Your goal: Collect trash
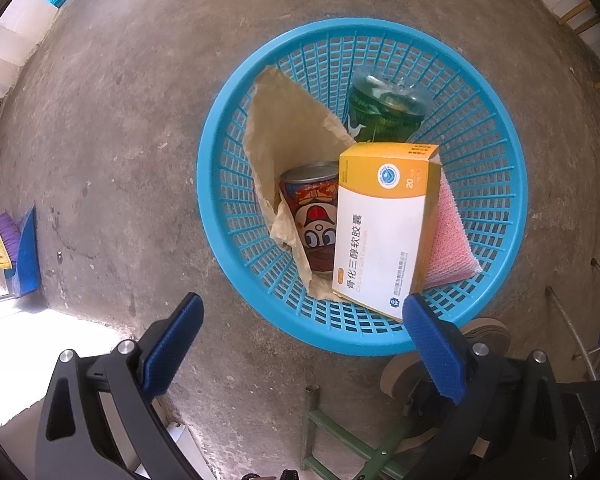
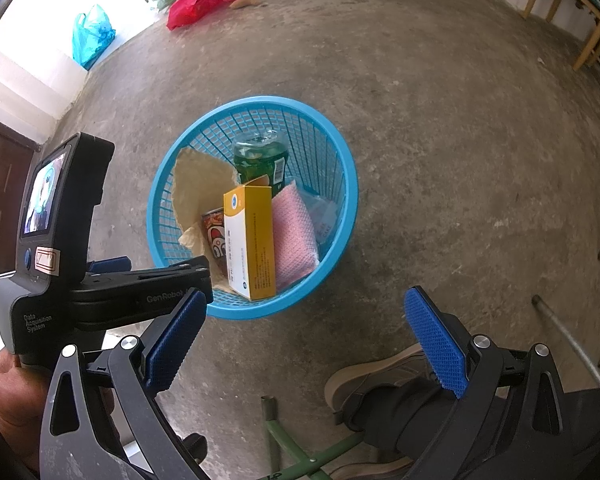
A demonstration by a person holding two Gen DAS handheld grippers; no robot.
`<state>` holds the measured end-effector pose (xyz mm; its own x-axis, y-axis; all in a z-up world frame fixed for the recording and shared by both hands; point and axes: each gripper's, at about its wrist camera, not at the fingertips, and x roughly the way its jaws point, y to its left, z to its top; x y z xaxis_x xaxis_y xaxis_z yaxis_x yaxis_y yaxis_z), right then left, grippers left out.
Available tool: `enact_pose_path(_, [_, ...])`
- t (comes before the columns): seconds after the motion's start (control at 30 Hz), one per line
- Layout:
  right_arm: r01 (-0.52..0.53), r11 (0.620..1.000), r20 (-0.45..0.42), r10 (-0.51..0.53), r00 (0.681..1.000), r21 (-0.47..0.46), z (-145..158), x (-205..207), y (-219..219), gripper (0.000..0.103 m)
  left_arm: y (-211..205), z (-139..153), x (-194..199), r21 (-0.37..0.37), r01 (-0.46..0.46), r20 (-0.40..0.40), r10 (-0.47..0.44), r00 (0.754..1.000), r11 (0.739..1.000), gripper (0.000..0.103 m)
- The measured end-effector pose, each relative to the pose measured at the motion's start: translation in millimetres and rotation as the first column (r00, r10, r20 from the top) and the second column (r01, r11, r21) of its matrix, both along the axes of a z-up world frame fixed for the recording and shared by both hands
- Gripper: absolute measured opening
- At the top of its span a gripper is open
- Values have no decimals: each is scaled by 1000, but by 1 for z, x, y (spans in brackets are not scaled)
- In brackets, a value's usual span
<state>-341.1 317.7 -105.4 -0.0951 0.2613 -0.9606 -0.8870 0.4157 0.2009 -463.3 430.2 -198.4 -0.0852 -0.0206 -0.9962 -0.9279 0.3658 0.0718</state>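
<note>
- Left gripper, its blue ribbed pads spread wide and holding nothing, hangs over the near rim of a round turquoise plastic lattice basket standing on the floor; its right pad overlaps the rim in the wrist view, though contact cannot be judged.
- Right gripper is likewise wide open and empty, poised above bare floor just short of the same basket.
- Seen from the right wrist, a hand grips the black handle of the left unit, whose small screen is lit.
- Collected trash sits inside the basket: a white-and-yellow cardboard medicine box standing on end, a red cartoon-printed tin can, a green drink can with a dented top, a crumpled sheet of brown paper and a pink mesh scouring pad.
- Much of the tin can is masked by the box and paper; a clear wrapper behind the pad is hard to make out.
- A grey shoe and dark trouser leg are cut off at the lower edge, beside a green metal frame.
- Rough, stained grey concrete floor fills the room; a blue dustpan with purple-bristled brush, blue and red plastic bags and wooden furniture legs line its edges.
</note>
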Motion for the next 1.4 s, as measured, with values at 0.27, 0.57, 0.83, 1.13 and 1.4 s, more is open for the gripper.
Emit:
enact_pose_path(0.27, [0,1000,0,0,1000,0,0,0,1,95,0,1,1,4,6,-4,-6,1000,1000,98])
enact_pose_path(0.57, [-2,1000,0,2,1000,-3,0,-1,0,95,-1,2,1,6,10,-2,-10,1000,1000,98])
enact_pose_path(0.83, [-3,1000,0,3,1000,-3,0,-1,-1,95,-2,2,0,7,8,0,-8,1000,1000,98])
enact_pose_path(1.13, [-3,1000,-1,3,1000,-4,0,-2,-2,95,-3,2,0,6,11,-2,-11,1000,1000,98])
enact_pose_path(1.4, [-4,1000,-1,4,1000,-5,-2,-3,-2,95,-3,3,1,10,13,-6,-13,1000,1000,98])
